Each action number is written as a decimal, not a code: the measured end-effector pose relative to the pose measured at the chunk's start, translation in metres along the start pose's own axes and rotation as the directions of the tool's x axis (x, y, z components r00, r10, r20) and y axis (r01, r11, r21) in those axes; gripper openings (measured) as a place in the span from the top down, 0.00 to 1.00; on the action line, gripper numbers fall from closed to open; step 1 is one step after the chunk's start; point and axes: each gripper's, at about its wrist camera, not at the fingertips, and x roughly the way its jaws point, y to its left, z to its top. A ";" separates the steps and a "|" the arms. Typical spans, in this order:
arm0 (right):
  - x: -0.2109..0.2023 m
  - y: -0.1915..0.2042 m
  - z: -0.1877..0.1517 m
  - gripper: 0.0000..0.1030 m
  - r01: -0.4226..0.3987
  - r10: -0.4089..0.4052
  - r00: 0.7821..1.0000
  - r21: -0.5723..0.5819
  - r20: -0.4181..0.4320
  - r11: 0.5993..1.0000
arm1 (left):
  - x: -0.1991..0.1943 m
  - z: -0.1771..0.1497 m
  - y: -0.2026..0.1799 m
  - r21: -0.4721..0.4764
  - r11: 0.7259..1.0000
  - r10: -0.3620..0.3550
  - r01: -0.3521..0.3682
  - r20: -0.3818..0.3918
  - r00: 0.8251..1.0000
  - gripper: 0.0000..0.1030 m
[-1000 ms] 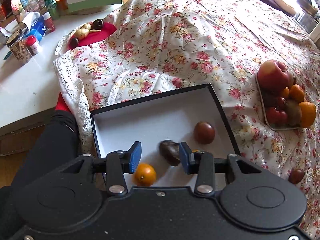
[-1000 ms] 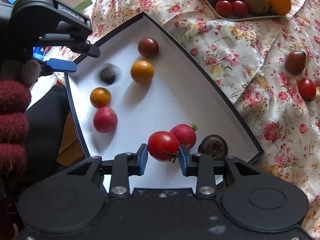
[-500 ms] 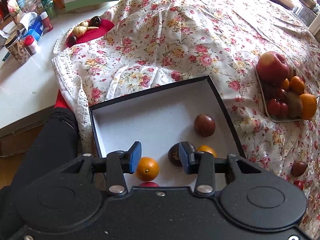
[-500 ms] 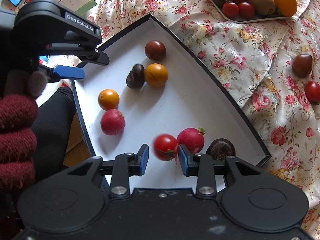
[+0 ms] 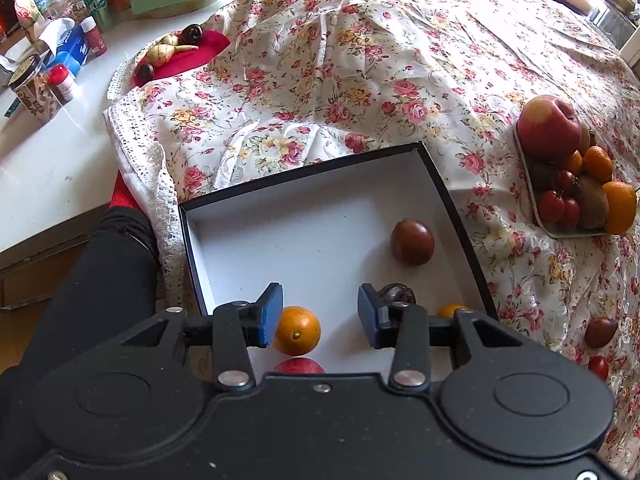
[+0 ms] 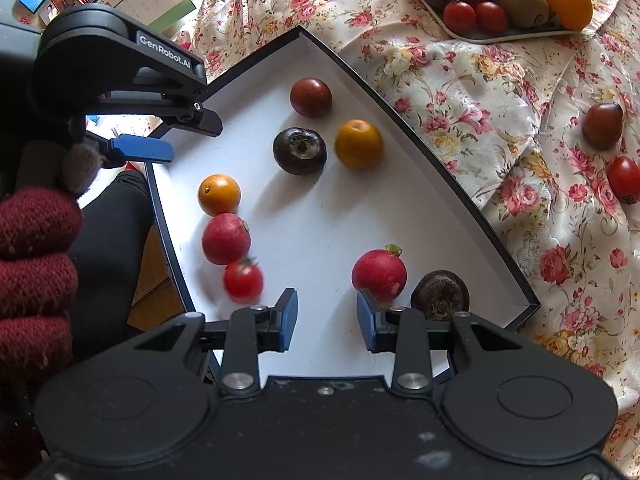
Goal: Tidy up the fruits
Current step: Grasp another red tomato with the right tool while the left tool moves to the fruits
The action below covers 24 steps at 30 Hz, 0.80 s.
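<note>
A white box (image 6: 320, 216) with a dark rim holds several small fruits. My right gripper (image 6: 327, 320) hangs over its near end, open, with nothing between the pads. A red tomato (image 6: 243, 281), blurred, lies left of it against a red fruit (image 6: 226, 239). Another red fruit (image 6: 379, 274) and a dark one (image 6: 440, 295) sit by the right pad. My left gripper (image 5: 320, 314) is open above the box (image 5: 300, 240), an orange fruit (image 5: 298, 331) beneath its left pad and a dark fruit (image 5: 396, 294) behind its right pad.
A tray (image 5: 560, 234) piled with an apple, oranges, kiwi and tomatoes stands on the floral cloth to the right. A brown fruit (image 6: 602, 125) and a red tomato (image 6: 623, 179) lie loose on the cloth. Jars and bottles (image 5: 60, 60) crowd the white counter. A red-gloved hand (image 6: 32, 264) grips the left tool.
The red tomato left my right gripper's jaws and rolled left to the red fruit. A dark fruit rolled across the box and stopped beside the yellow-orange one.
</note>
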 end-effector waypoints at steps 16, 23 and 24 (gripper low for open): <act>-0.040 -0.047 0.005 0.65 0.039 -0.045 0.996 0.072 0.081 0.997 | -0.004 -0.041 -0.034 0.159 0.984 -0.074 0.080 -0.047 0.996 0.52; -0.089 -0.129 0.027 0.65 0.102 -0.168 0.960 0.276 0.226 0.956 | -0.007 -0.064 -0.063 0.309 0.947 -0.082 0.089 -0.036 0.996 0.52; -0.094 -0.142 0.028 0.65 0.103 -0.181 0.956 0.312 0.232 0.944 | -0.008 -0.065 -0.066 0.322 0.943 -0.081 0.088 -0.033 0.996 0.52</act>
